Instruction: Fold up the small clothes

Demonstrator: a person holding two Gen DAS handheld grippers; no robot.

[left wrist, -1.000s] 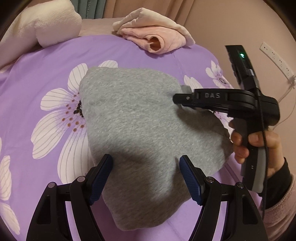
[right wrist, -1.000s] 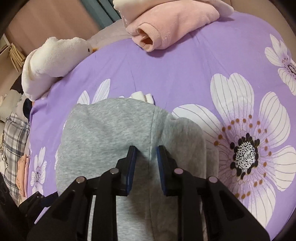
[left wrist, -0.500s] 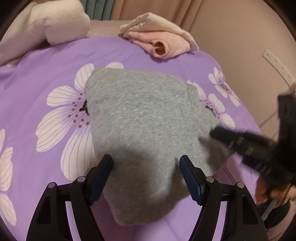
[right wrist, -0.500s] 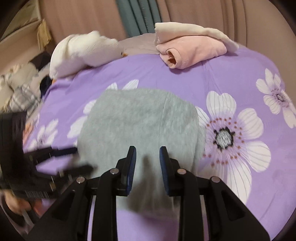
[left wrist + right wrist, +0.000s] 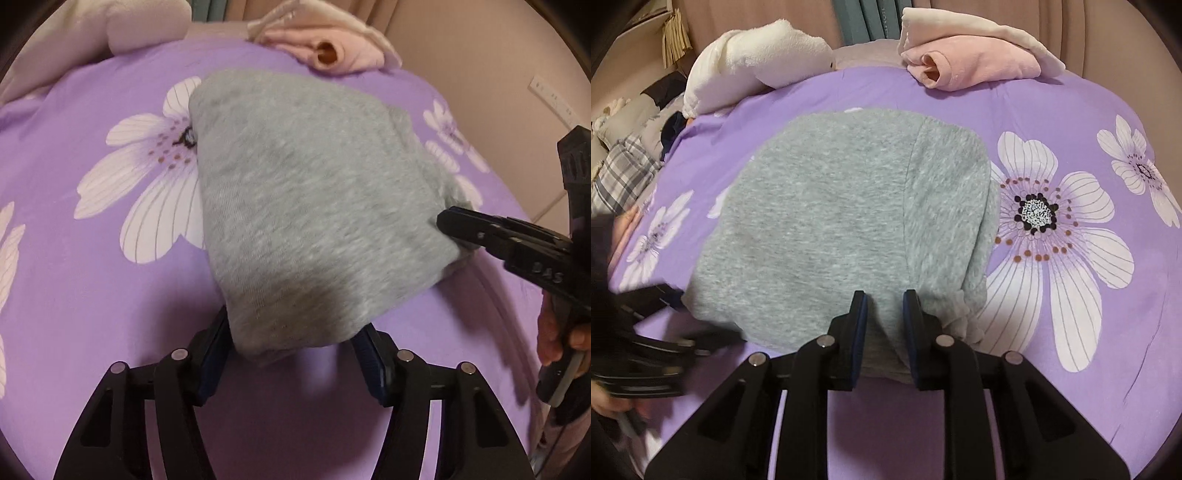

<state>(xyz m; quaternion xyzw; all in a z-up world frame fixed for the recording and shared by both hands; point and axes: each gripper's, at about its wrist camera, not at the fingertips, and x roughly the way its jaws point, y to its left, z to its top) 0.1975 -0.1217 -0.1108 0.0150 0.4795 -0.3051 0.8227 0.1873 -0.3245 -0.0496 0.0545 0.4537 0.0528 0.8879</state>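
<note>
Purple bedspread (image 5: 110, 258); grey garment (image 5: 314, 221) hides left gripper (image 5: 295, 347) jaw tips.

Near edge of the gray garment (image 5: 314, 221) covers the left gripper's (image 5: 295, 354) blue fingertips (image 5: 216, 347); its grip cannot be judged. In the right wrist view, that gripper is motion-blurred and cropped at the left edge. The pink clothes (image 5: 325, 48) are cropped at the top.
</note>
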